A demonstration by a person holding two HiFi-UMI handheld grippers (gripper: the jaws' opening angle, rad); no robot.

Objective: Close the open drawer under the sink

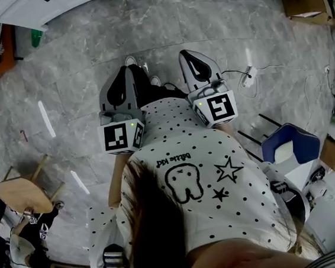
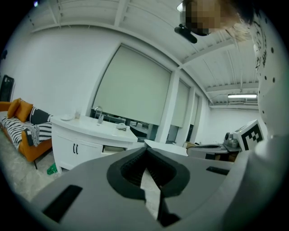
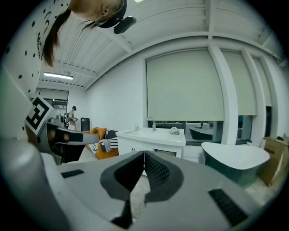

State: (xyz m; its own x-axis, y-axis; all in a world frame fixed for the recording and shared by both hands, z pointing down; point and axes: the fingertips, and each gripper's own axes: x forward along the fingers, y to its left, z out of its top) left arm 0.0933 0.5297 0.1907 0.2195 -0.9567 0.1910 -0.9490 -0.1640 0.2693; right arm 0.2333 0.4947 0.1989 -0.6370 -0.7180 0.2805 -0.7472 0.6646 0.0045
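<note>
- Head view, looking steeply down: the person's dotted shirt (image 1: 182,158) fills centre & bottom. Grey marble-look floor (image 1: 77,68) lies all round.
- L gripper (image 1: 124,72) is centre-left and R gripper (image 1: 192,59) centre-right. Both are held out in front of the body, side by side, apart from each other, touching nothing.
- L gripper view: jaws pressed together, tips meeting at frame centre, nothing betw. them.
- R gripper view: same, jaws together, empty.
- Task thing: the drawer (image 2: 114,148) is mid-left in the L gripper view. It sits just under the countertop, at the right end of a white cabinet (image 2: 72,151).
- It stands pulled out a little, w/ its pale inside showing. In the R gripper view it's a dark slot at centre frame, just above the jaw tips.
- The sink's faucet (image 2: 98,111) stands on top of the cabinet; the basin itself is too small to make out.
- Also in view: an orange sofa (image 2: 20,135) at far left of the L gripper view, and a white tub (image 3: 235,158) at lower right of the R gripper view.
- Progress, my read: nothing done yet. The cabinet is well apart from both grippers, across open floor, and the drawer is untouched.
- Left to do, prob.: walk up, set a closed jaw tip on the drawer front, push till it's flush w/ the cabinet face.
</note>
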